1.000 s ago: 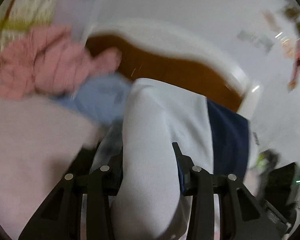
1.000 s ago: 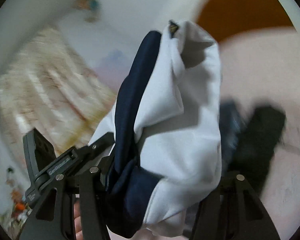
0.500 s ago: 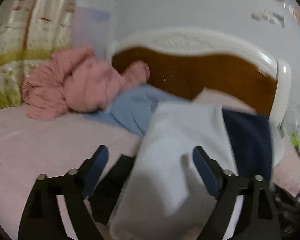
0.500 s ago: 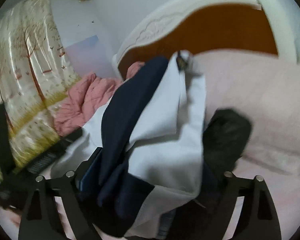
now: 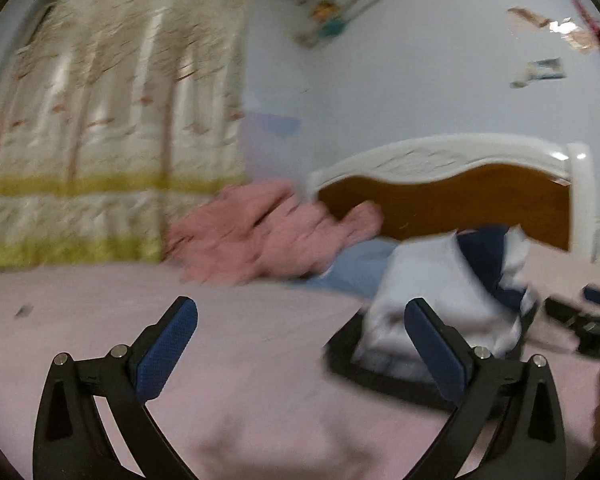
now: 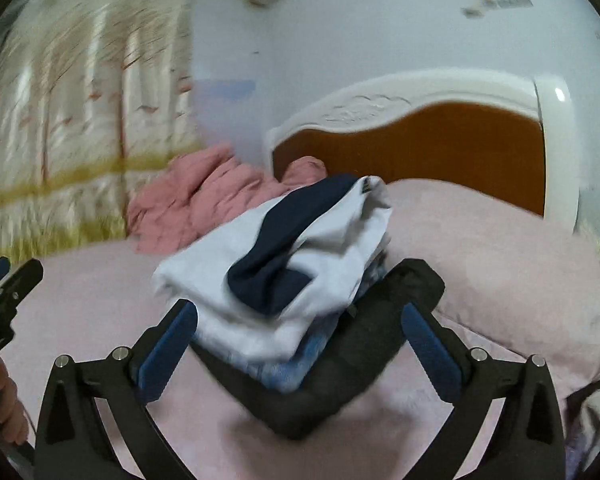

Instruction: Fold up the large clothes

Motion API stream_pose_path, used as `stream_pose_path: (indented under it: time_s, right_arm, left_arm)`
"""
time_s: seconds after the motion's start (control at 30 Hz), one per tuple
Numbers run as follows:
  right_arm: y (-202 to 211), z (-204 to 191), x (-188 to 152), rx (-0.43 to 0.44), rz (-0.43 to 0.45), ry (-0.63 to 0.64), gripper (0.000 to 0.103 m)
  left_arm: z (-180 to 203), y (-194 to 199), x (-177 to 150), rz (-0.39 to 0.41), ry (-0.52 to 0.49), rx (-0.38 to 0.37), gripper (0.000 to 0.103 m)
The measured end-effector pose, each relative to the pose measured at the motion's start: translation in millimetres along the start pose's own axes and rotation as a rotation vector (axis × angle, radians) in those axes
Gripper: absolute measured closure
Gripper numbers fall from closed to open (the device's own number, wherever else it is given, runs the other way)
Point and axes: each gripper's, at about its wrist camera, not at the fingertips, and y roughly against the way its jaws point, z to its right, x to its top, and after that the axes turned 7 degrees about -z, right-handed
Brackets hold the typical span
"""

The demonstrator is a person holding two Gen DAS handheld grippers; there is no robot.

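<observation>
The folded white garment with a navy panel (image 6: 296, 264) lies on a stack of dark clothes (image 6: 364, 360) on the pink bed (image 6: 500, 272), long axis running from 7 toward 1 o'clock. Crumpled pink clothing (image 6: 196, 200) sits at 10 o'clock before the brown headboard (image 6: 440, 148). The left gripper (image 5: 300, 340) and right gripper (image 6: 300, 340) have jaws opening wide, clasping nothing.

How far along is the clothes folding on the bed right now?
Done: the white and navy garment lies folded on top of a stack of folded dark clothes. In hand: nothing; the left gripper and right gripper have their jaws opening, clear of the cloth. Left: the pink garment sits crumpled near the headboard.
</observation>
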Motion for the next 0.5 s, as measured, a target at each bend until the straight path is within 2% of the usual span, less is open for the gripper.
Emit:
stream_pose_path:
  time_s: [0.07, 0.1, 0.17, 0.2, 0.27, 0.3, 0.37, 0.5]
  right_arm:
    - [9, -7, -19, -0.021, 0.029, 0.008, 0.000]
    - [9, -10, -28, -0.020, 0.043, -0.003, 0.000]
    - [6, -15, -39, 0.015, 0.050, -0.015, 0.000]
    - [5, -21, -41, 0.066, 0.039, 0.015, 0.000]
    - [9, -28, -45, 0.087, 0.060, 0.045, 0.000]
    - [14, -32, -48, 0.075, 0.082, 0.062, 0.000]
    - [19, -41, -51, 0.030, 0.106, 0.091, 0.000]
    - [19, -47, -51, -0.035, 0.105, 0.105, 0.000]
  left_arm:
    - [-9, 1, -24, -0.070, -0.012, 0.009, 0.000]
    - [-11, 2, -32, -0.078, -0.025, 0.018, 0.000]
    - [-15, 5, -44, -0.067, -0.026, 0.030, 0.000]
    - [-19, 7, -45, -0.061, -0.006, 0.030, 0.000]
    - [-26, 11, -45, -0.030, 0.035, 0.038, 0.000]
    - [-29, 11, -46, -0.014, 0.052, 0.043, 0.000]
    - [-28, 11, -49, -0.032, 0.053, 0.058, 0.000]
    - [-24, 7, -51, -0.057, 0.032, 0.039, 0.000]
